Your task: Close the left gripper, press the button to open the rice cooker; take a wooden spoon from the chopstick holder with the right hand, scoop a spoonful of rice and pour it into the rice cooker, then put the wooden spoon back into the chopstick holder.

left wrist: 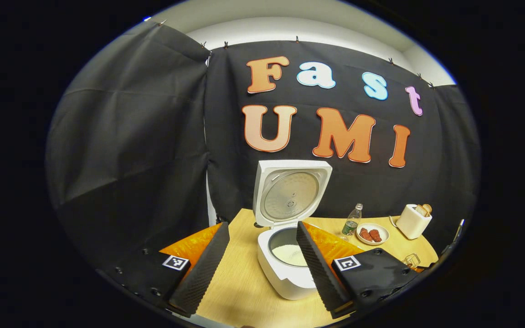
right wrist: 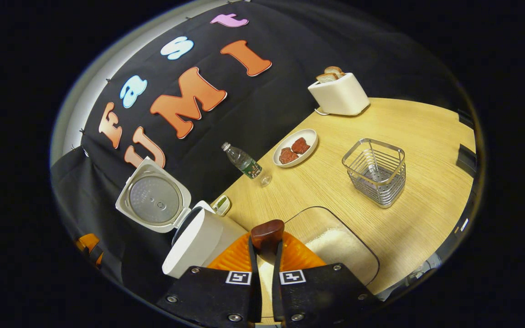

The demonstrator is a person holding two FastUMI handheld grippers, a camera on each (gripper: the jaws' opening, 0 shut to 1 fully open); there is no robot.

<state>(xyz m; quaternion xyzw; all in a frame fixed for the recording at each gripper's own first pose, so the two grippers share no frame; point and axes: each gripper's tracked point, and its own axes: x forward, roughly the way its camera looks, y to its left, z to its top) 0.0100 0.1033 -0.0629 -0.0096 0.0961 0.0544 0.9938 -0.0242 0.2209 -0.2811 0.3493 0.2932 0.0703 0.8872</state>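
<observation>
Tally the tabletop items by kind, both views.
White rice cooker, lid open: 1
White toaster with bread: 1
Clear plastic bottle: 1
White plate of reddish food: 1
Wire metal chopstick holder: 1
Clear rice container: 1
Dark wooden spoon: 1
Total: 7

Left claw (left wrist: 259,264) spread wide; right claw (right wrist: 266,255) pinched nearly closed

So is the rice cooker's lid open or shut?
Open. The rice cooker has its lid standing straight up, and you can see white rice inside the pot.
</observation>
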